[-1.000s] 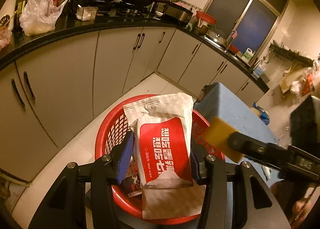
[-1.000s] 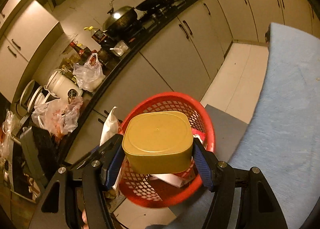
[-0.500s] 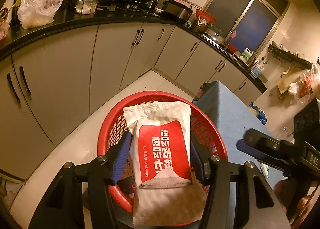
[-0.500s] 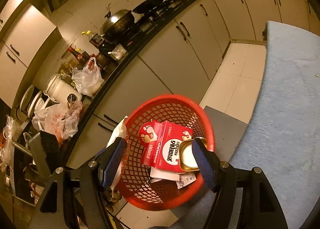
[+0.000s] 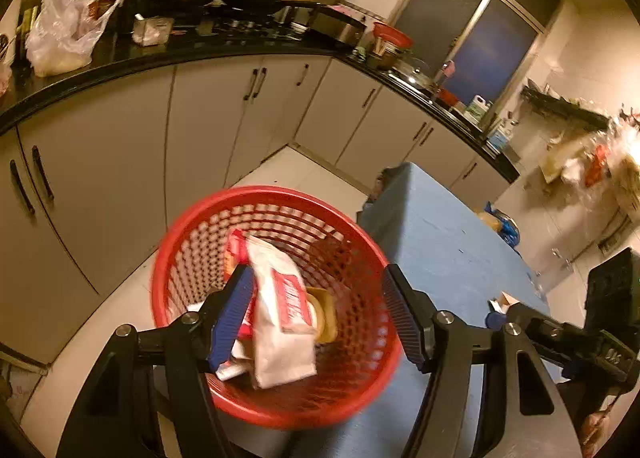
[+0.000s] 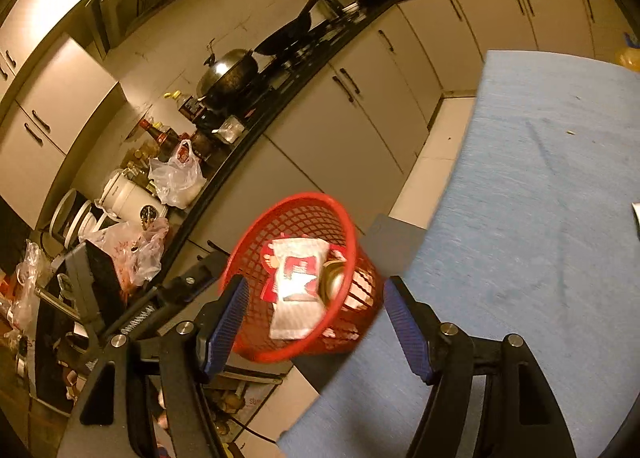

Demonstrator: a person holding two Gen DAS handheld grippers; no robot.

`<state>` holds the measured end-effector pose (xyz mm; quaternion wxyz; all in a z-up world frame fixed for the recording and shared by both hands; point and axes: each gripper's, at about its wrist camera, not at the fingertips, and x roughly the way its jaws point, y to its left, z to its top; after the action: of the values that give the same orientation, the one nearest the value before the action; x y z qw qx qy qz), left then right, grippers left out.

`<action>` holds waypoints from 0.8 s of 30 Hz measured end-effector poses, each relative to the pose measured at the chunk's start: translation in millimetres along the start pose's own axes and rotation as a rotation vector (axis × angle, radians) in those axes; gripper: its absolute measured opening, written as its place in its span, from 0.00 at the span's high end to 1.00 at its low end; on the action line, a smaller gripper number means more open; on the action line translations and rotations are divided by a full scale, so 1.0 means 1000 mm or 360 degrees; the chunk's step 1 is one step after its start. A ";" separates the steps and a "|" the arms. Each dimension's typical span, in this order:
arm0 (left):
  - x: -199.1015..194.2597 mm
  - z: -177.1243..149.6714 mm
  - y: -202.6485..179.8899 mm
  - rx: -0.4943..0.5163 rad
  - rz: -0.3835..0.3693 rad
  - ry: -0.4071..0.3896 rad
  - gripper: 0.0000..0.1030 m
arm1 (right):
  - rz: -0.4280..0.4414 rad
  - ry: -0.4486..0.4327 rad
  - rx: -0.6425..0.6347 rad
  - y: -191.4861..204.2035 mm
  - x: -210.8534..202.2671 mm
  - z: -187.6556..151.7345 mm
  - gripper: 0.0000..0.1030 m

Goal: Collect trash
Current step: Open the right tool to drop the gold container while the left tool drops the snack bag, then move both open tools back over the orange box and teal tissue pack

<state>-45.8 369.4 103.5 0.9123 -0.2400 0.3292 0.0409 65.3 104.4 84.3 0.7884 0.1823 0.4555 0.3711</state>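
Blue tabletop (image 6: 540, 178) edge beside red basket (image 5: 280, 202)

From my remote station, the wet-wipe packet (image 5: 282, 318) in the red basket (image 5: 200, 242) was motion-blurred, its print unreadable. It hid most of the yellow tub (image 5: 325, 314) and red box (image 5: 236, 246). The bench (image 6: 540, 186) ran off the right edge.

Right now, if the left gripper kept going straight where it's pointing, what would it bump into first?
Probably the white and red wet-wipe packet lying in the red basket. The left gripper stands open, aimed into it, though depth is hard to judge.
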 end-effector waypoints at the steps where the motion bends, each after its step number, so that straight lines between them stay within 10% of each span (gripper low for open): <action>1: -0.002 -0.003 -0.007 0.0013 -0.0012 0.0000 0.36 | -0.0002 0.0002 0.0004 -0.003 -0.003 -0.002 0.28; 24: 0.032 -0.107 -0.160 0.0375 -0.0128 0.0264 0.33 | -0.0154 -0.0135 0.0254 -0.129 -0.118 -0.070 0.28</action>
<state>-46.3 175.6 78.2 0.9048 -0.1468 0.3960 -0.0547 22.8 -72.2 36.0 0.8070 0.2377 0.4581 0.2871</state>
